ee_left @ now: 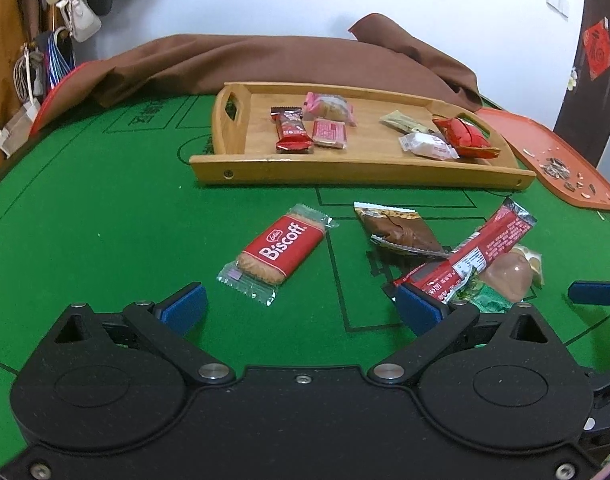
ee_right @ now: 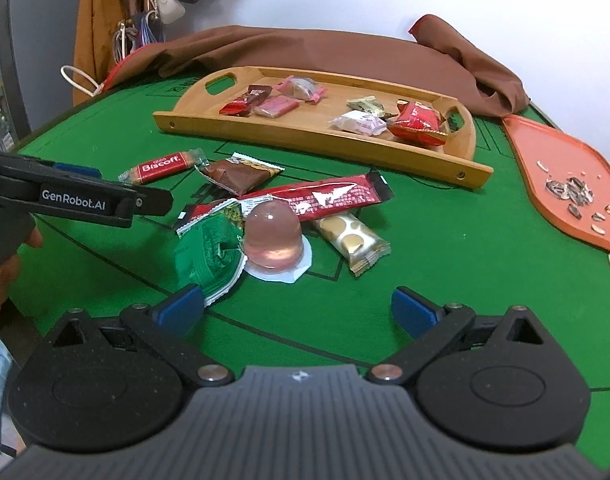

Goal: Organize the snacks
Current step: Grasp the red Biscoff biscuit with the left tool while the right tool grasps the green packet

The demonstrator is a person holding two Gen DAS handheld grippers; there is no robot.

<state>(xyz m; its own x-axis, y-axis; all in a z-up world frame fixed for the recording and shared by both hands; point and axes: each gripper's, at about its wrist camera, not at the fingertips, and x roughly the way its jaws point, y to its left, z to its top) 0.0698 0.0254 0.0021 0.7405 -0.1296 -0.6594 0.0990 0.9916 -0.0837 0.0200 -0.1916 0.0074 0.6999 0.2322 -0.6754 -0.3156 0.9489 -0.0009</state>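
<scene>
Nearest the lens, left view: left gripper (ee_left: pixel 301 304), blue pads spread wide, nothing held, hovering low over the green table (ee_left: pixel 105 216). Right view: right gripper (ee_right: pixel 297 308), likewise spread and empty. Item 1, Biscoff biscuit (ee_left: pixel 283 252), wrapped, flat on the felt directly ahead of the left gripper, inside the span of its pads; long axis is seen running diagonally, near-left to far-right, so the pads as held would meet it at an angle, and a turn of the wrist is judged needed to close across its short side. The left gripper is judged the nearer to it; from the right view it lies far off to the left. Item 2, heap of loose snacks just ahead of the right gripper: green packet (ee_right: pixel 209 252) touching its left pad, pink jelly cup (ee_right: pixel 271 240) upright beside it, gold-spotted packet (ee_right: pixel 353 244) to the right, long red bar (ee_right: pixel 325 196) laid crosswise behind, brown packet (ee_right: pixel 237 176) further back. The bar's near end is seen beside the left gripper's right pad. Item 3, wooden tray (ee_left: pixel 361 168), at the far side of the table, well apart from both grippers, already holding several wrapped snacks in two groups. Item 4, orange tray (ee_right: pixel 545 184) with seed husks, at right. Loose items are judged not yet sorted into the wooden tray.
</scene>
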